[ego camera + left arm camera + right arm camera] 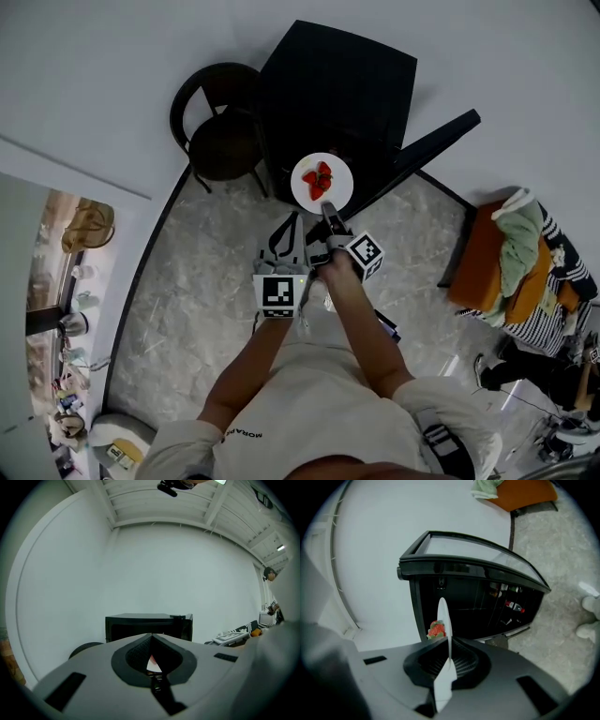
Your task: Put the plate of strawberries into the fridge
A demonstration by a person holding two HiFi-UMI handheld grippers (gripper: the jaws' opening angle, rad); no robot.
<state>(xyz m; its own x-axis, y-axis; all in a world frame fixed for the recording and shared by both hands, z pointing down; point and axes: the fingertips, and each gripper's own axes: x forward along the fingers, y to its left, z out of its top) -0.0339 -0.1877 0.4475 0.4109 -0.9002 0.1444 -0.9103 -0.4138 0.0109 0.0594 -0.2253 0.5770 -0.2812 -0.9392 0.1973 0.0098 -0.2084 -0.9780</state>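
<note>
Plate of strawberries (339, 190) is clamped at its near rim by my right gripper (328, 212), jaws closed on it. It is held face up just in front of the open black fridge (337, 84). My left gripper (286, 230) hangs beside it, jaws together and empty. Below lies a grey stone-patterned floor (197, 309). A white wall (94, 75) backs the fridge, with a round black chair (220, 131) just beside it.
</note>
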